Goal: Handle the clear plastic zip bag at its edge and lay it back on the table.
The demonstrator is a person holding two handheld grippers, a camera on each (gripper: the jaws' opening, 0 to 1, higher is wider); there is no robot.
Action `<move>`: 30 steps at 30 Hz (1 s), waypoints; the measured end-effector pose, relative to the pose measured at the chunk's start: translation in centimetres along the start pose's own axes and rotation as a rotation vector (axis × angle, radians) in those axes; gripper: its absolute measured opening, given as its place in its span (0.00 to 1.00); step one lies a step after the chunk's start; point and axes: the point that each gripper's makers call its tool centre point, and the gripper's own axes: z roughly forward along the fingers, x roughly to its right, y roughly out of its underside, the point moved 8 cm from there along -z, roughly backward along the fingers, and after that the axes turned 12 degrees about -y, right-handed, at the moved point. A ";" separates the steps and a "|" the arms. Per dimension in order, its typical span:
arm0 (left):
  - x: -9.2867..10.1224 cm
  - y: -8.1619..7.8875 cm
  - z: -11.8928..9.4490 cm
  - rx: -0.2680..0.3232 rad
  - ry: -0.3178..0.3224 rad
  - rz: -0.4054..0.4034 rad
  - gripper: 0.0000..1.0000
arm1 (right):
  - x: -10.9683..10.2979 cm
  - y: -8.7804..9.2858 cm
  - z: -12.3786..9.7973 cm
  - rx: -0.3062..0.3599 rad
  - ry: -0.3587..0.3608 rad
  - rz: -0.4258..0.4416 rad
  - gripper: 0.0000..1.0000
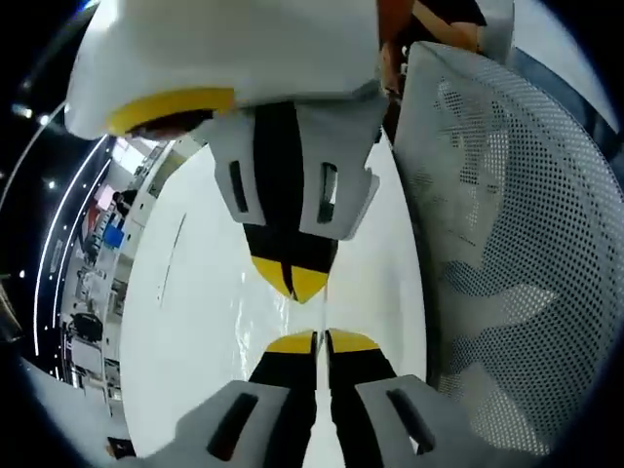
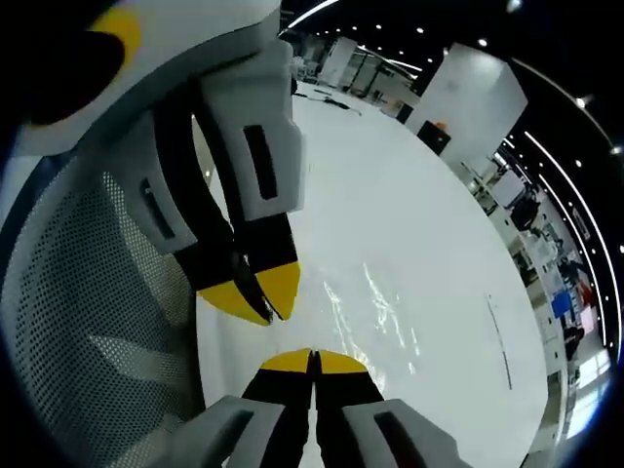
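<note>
The clear zip bag (image 1: 261,310) shows as faint creases and glints over the white table (image 1: 195,322). My left gripper (image 1: 318,340) is shut at the bag's near edge, its yellow tips pressed together. My right gripper (image 1: 292,283) comes down from the top of the left gripper view, also shut, tip to tip with the left one and a small gap apart. In the right gripper view the bag (image 2: 375,307) glints to the right of my right gripper (image 2: 312,361), with the left gripper (image 2: 261,300) reaching in from the upper left.
A white mesh chair back (image 1: 507,253) stands close beside the table edge and is the mesh chair back (image 2: 88,322) at the left of the right gripper view. Shelves and desks (image 2: 546,253) line the far side of the room. A person's dark sleeve (image 1: 444,15) shows beyond the chair.
</note>
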 end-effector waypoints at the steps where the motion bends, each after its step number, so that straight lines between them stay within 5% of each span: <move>1: 0.0 0.0 0.0 0.001 -0.002 -0.002 0.00 | 0.0 0.0 0.0 -0.001 0.002 0.001 0.00; 10: 0.6 0.1 0.0 -0.011 0.009 0.018 0.00 | 0.5 0.0 0.2 0.007 0.014 0.023 0.00; 30: 3.2 0.0 0.1 -0.021 0.073 -0.020 0.00 | 3.9 -0.7 -1.4 0.085 0.159 0.128 0.00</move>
